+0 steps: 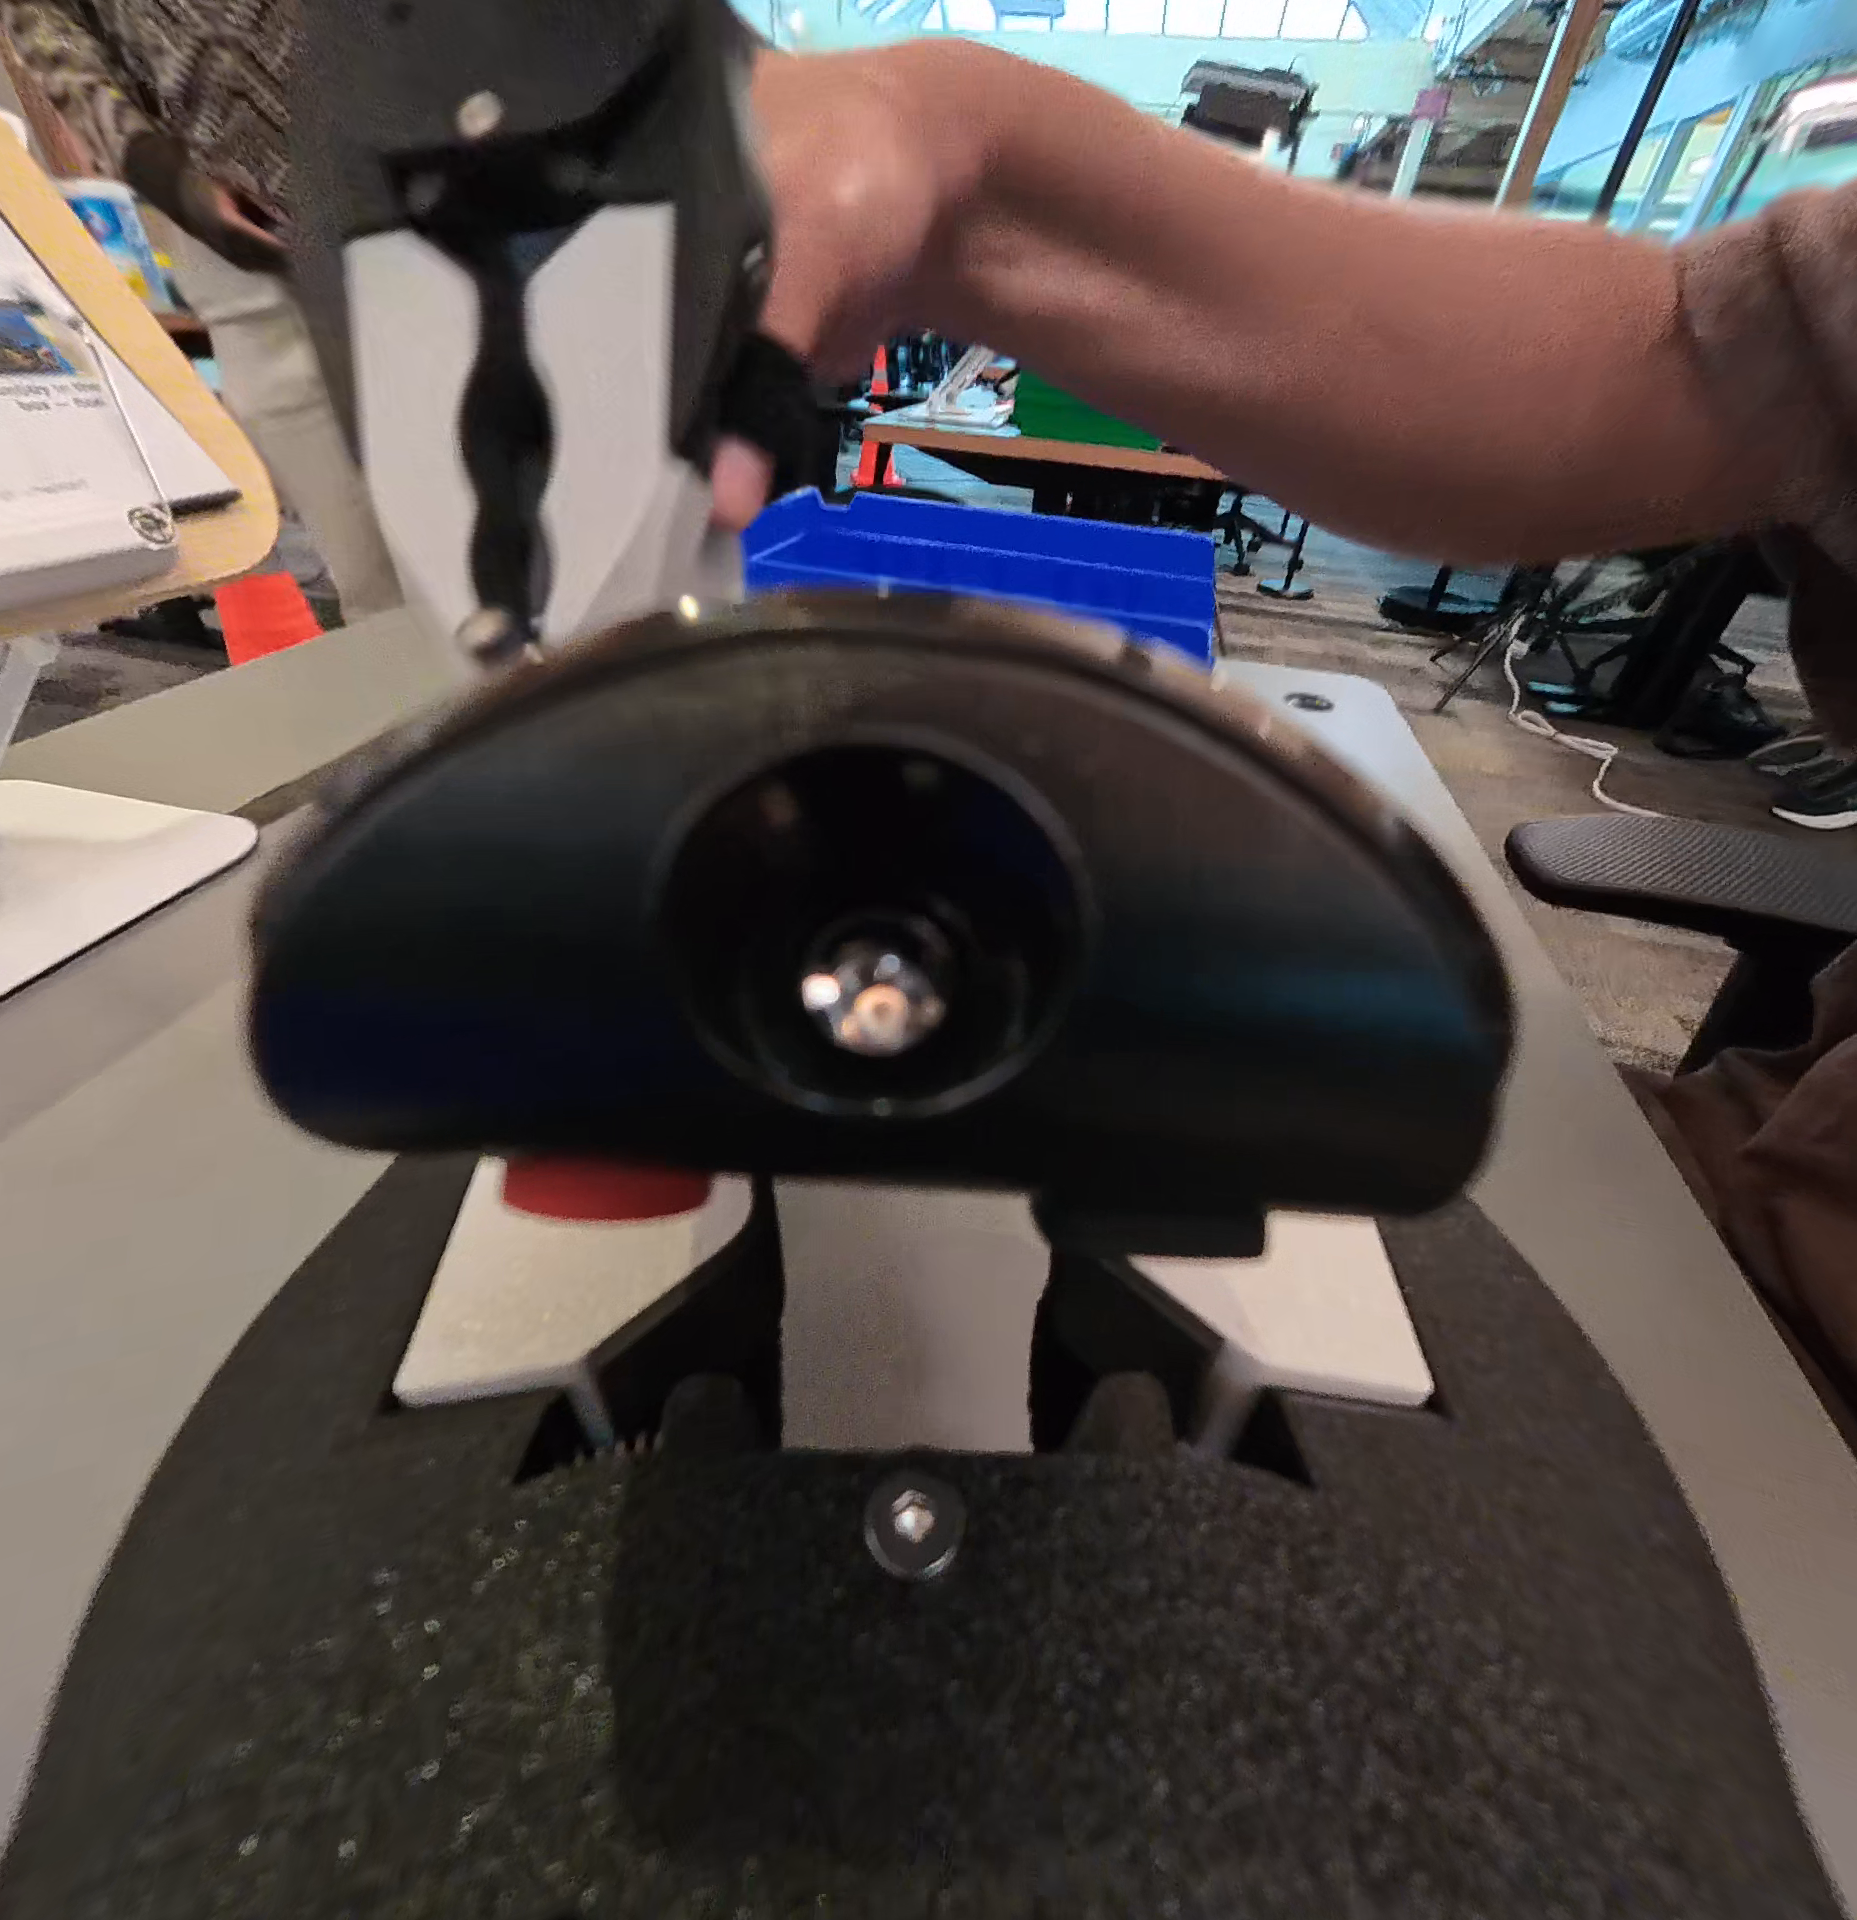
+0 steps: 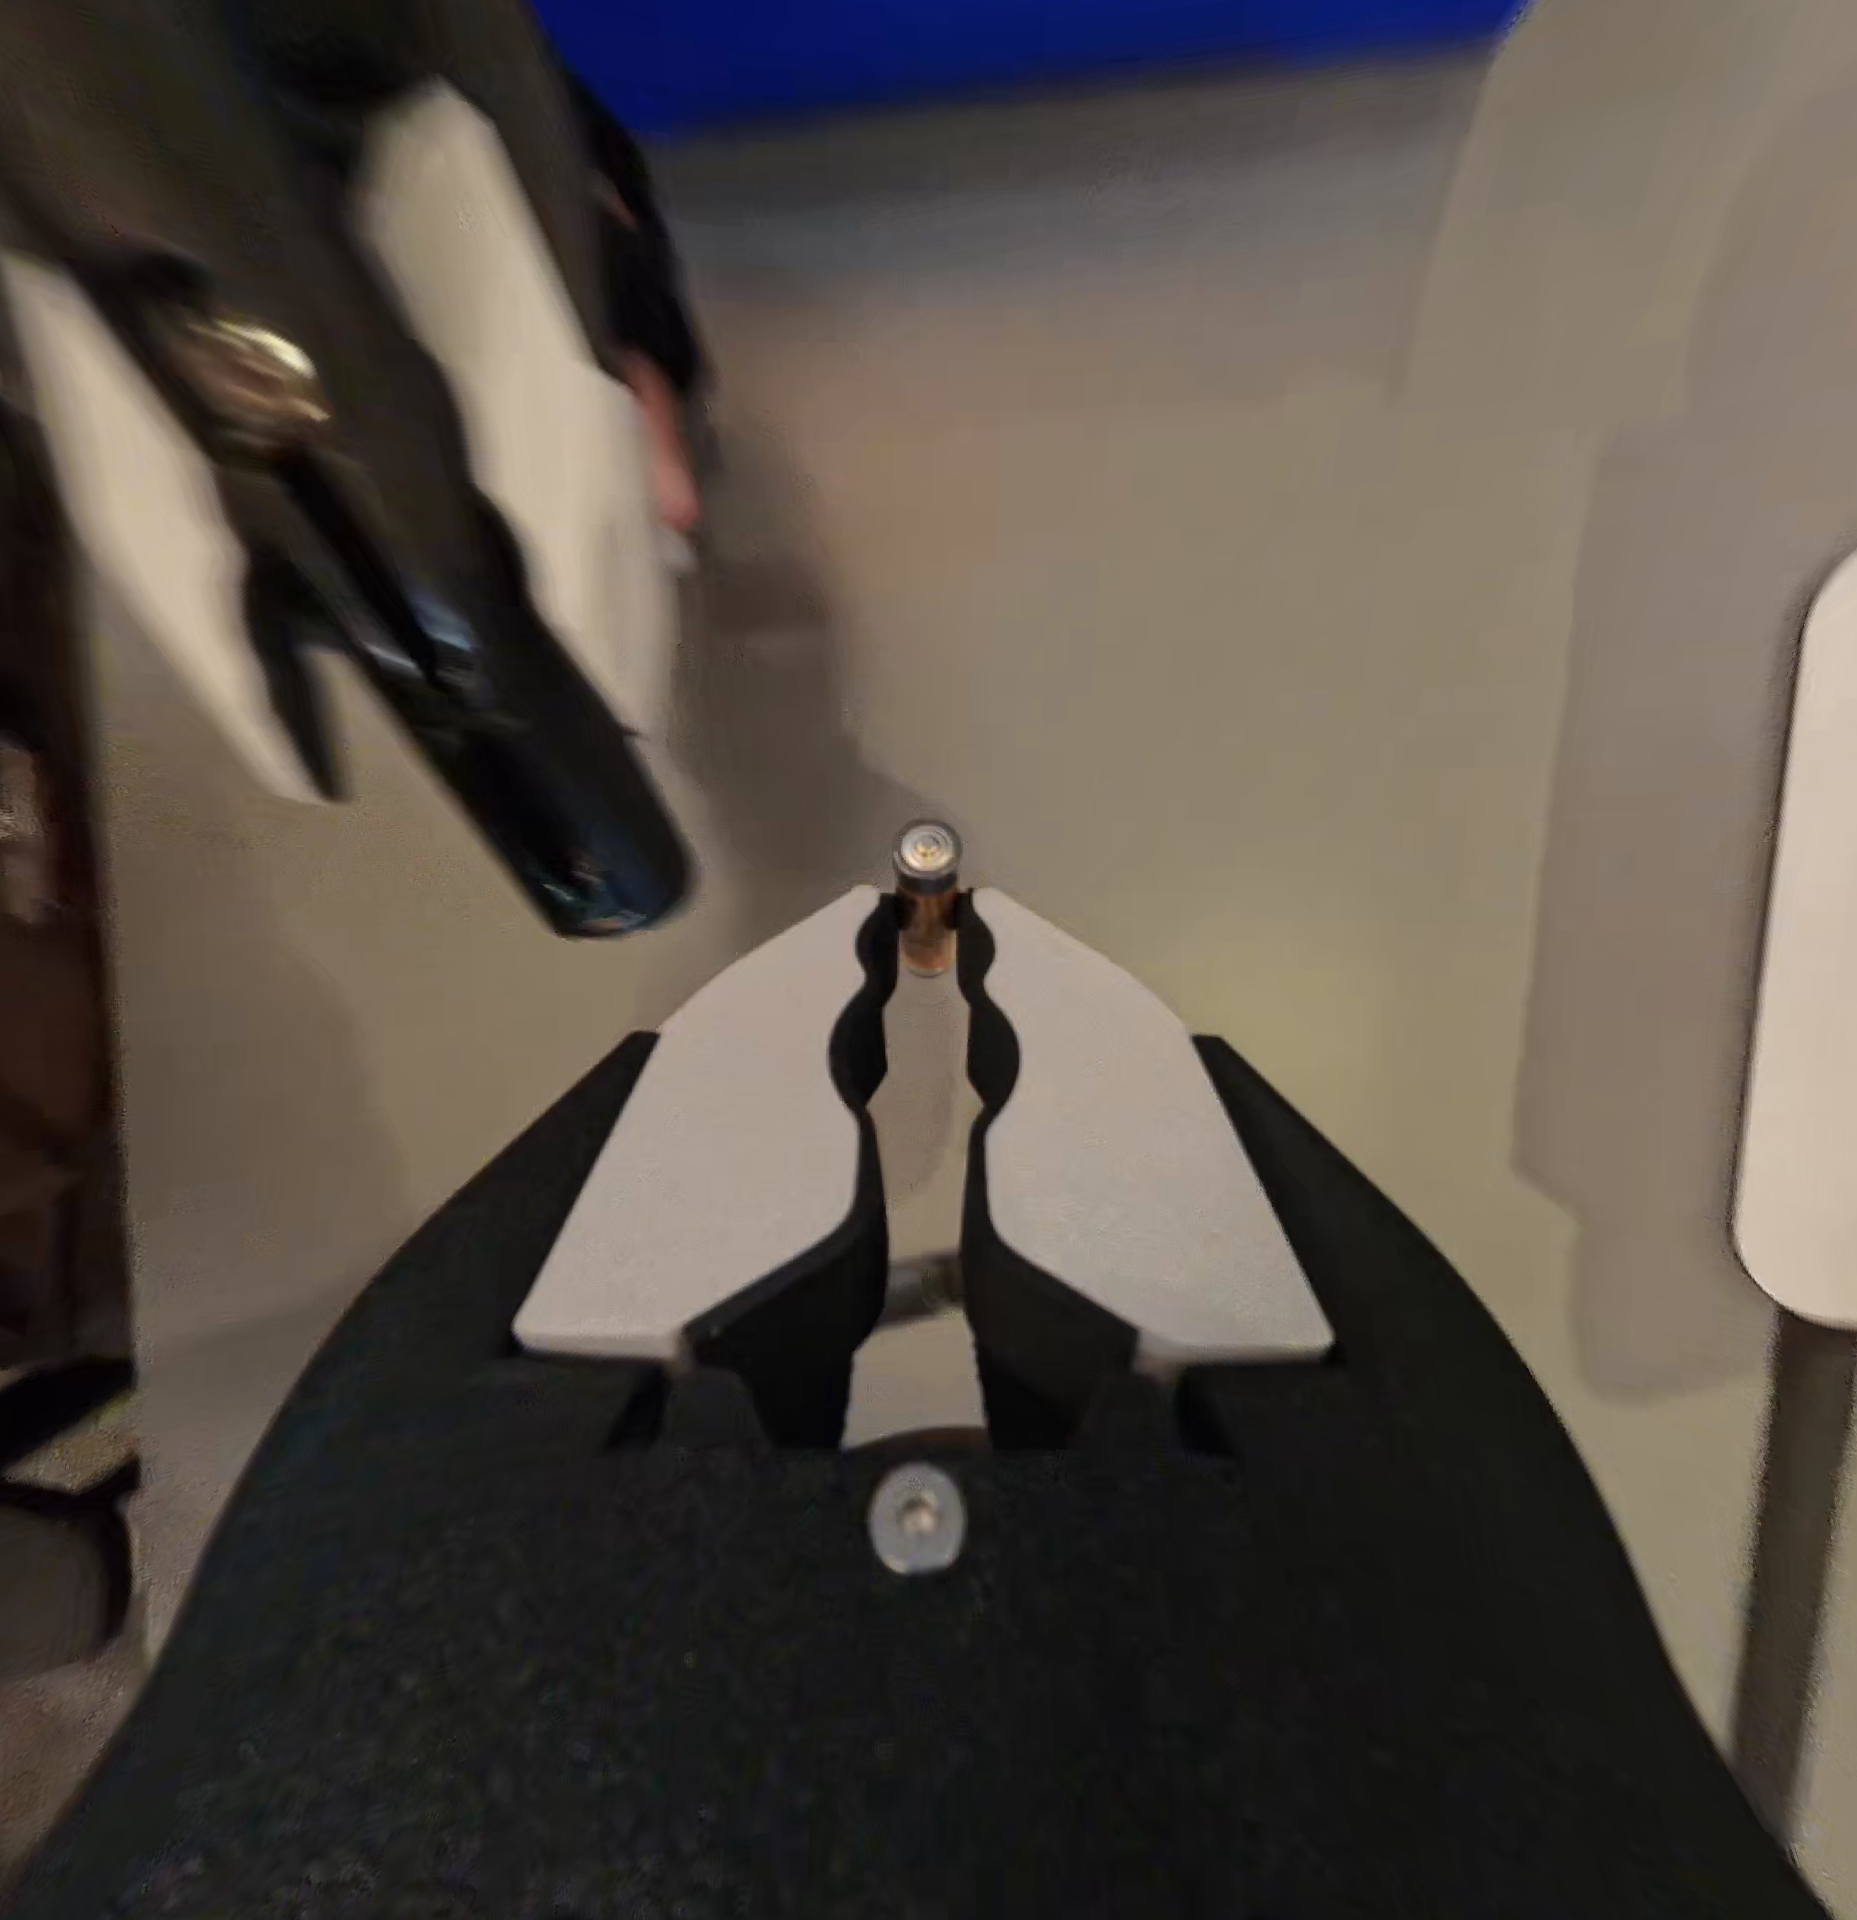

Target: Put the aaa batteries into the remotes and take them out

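While the remote (image 1: 882,925) fills the left view end-on, pinched between my left fingers (image 1: 903,1205), its rounded black shell looks smooth and likely slippery, so I judge a hold across its flat sides safest. My right fingers (image 2: 929,914) pinch a battery (image 2: 926,883) at their very tips, its metal end pointing to twelve o'clock above the worktop (image 2: 1163,520). It looks light, stiff and slick; a grip round its middle should stop it pivoting.

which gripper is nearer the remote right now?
Left. The left gripper holds the black remote in its fingers; the right gripper, shut on an AAA battery, sits apart, beside its end.
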